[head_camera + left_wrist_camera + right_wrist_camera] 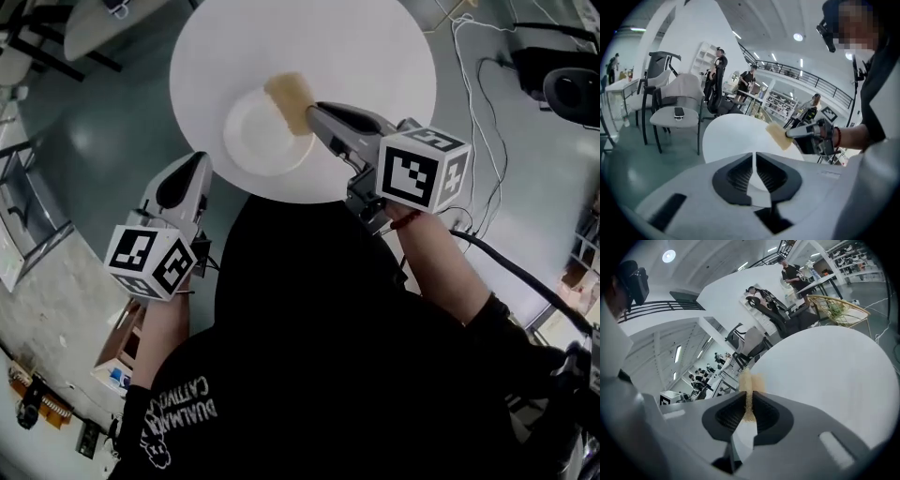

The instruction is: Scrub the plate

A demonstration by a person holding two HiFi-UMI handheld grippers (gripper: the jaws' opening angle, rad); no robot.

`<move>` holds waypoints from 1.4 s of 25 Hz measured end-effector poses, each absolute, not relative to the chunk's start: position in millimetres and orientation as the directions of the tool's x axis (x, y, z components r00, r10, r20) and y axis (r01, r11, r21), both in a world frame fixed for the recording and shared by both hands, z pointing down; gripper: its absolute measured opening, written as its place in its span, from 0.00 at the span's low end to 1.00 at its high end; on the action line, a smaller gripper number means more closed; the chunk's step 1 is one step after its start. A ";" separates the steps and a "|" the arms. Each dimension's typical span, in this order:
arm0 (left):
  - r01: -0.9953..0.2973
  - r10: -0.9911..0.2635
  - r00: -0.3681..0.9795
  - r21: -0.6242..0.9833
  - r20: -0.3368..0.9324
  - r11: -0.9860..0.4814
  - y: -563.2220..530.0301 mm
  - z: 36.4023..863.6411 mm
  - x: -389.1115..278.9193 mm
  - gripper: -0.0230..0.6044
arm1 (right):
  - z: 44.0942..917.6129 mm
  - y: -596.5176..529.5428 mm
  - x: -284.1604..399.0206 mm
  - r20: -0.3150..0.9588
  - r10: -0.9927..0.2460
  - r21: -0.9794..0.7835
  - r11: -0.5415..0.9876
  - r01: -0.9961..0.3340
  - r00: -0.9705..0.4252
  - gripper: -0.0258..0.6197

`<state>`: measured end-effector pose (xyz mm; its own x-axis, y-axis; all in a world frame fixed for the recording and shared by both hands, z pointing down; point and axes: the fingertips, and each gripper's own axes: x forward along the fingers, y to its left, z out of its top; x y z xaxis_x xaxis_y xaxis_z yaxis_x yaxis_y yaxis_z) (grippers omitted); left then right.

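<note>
A white plate (258,141) lies on the near side of a round white table (375,56). My right gripper (314,111) reaches over the plate from the right and is shut on a yellow sponge (291,101), which rests at the plate's far right rim. The right gripper view shows the sponge (751,383) pinched between the pads of that gripper (750,399). My left gripper (192,159) hangs off the table's near left edge with its jaws together and nothing between them. In the left gripper view, the shut left gripper (753,157) faces the table (731,133) and the sponge (779,136).
Cables (478,84) trail over the floor right of the table, beside a black device (562,84). Grey chairs (677,101) stand left of the table. A wicker basket chair (836,310) stands behind it. People stand at desks in the background.
</note>
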<state>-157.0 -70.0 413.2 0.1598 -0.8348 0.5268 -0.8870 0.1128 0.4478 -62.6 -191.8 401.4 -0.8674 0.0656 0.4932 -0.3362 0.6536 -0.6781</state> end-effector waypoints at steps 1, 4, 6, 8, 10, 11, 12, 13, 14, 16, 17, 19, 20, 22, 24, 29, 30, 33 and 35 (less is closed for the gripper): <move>-0.892 -0.816 0.165 0.438 0.553 0.117 -73.0 422.3 -155.4 0.13 | 406.4 -195.0 -65.4 0.494 0.077 -0.674 0.663 -0.325 -0.866 0.11; -0.881 -0.775 0.152 0.440 0.613 0.175 -77.1 445.2 -151.1 0.24 | 424.7 -199.2 -68.8 0.497 0.119 -0.683 0.665 -0.302 -0.860 0.11; -0.870 -0.754 0.130 0.438 0.644 0.225 -80.5 455.7 -151.8 0.26 | 434.3 -200.8 -72.1 0.496 0.146 -0.698 0.654 -0.293 -0.856 0.11; -0.862 -0.736 0.122 0.438 0.666 0.254 -82.7 460.2 -147.0 0.28 | 437.5 -198.8 -72.6 0.492 0.162 -0.702 0.654 -0.280 -0.855 0.11; -0.869 -0.705 0.129 0.422 0.697 0.258 -85.3 466.8 -140.2 0.30 | 438.9 -197.5 -73.9 0.488 0.172 -0.699 0.665 -0.265 -0.856 0.11; -0.875 -0.683 0.137 0.411 0.717 0.256 -88.3 473.5 -139.3 0.31 | 441.0 -199.5 -77.7 0.486 0.177 -0.697 0.670 -0.257 -0.856 0.11; -0.878 -0.661 0.145 0.403 0.737 0.257 -92.5 481.3 -140.6 0.32 | 444.1 -202.8 -83.4 0.486 0.184 -0.697 0.672 -0.251 -0.855 0.11; -0.879 -0.642 0.151 0.399 0.751 0.261 -97.4 488.4 -143.1 0.32 | 447.3 -206.5 -89.6 0.484 0.192 -0.700 0.671 -0.246 -0.853 0.11; -0.879 -0.629 0.155 0.398 0.761 0.264 -102.3 493.8 -145.5 0.33 | 449.9 -209.6 -95.1 0.482 0.201 -0.705 0.667 -0.241 -0.853 0.11; -0.881 -0.611 0.160 0.391 0.775 0.266 -109.0 501.0 -147.3 0.33 | 452.9 -212.9 -102.3 0.476 0.216 -0.715 0.660 -0.232 -0.852 0.11; -0.884 -0.602 0.156 0.382 0.783 0.268 -110.3 503.9 -147.7 0.32 | 453.6 -213.4 -104.4 0.473 0.221 -0.718 0.658 -0.227 -0.853 0.11; -0.889 -0.595 0.139 0.364 0.792 0.277 -110.7 508.2 -149.2 0.32 | 454.4 -213.0 -106.5 0.469 0.230 -0.722 0.655 -0.220 -0.853 0.11; -0.889 -0.594 0.130 0.358 0.794 0.285 -110.4 509.4 -150.0 0.31 | 454.7 -212.4 -106.8 0.467 0.236 -0.725 0.653 -0.217 -0.852 0.11; -0.888 -0.576 0.117 0.344 0.809 0.303 -108.9 509.7 -150.9 0.27 | 455.3 -211.5 -107.0 0.463 0.247 -0.730 0.650 -0.209 -0.851 0.11; -0.890 -0.555 0.117 0.335 0.823 0.308 -108.9 509.5 -149.0 0.23 | 456.4 -211.5 -106.9 0.461 0.253 -0.731 0.651 -0.203 -0.850 0.11; -0.900 -0.539 0.126 0.324 0.833 0.292 -106.3 510.5 -142.5 0.16 | 458.6 -203.4 -109.2 0.459 0.263 -0.735 0.649 -0.197 -0.849 0.11; -0.897 -0.541 0.125 0.328 0.832 0.296 -105.4 510.5 -142.7 0.16 | 458.4 -201.6 -109.9 0.457 0.266 -0.736 0.649 -0.193 -0.849 0.11; -0.884 -0.567 0.125 0.351 0.814 0.308 -109.3 507.5 -142.7 0.13 | 456.2 -200.7 -111.8 0.449 0.267 -0.739 0.647 -0.187 -0.852 0.11; -0.878 -0.582 0.124 0.362 0.804 0.313 -111.5 504.7 -141.2 0.12 | 454.3 -195.8 -115.1 0.442 0.274 -0.743 0.645 -0.178 -0.854 0.11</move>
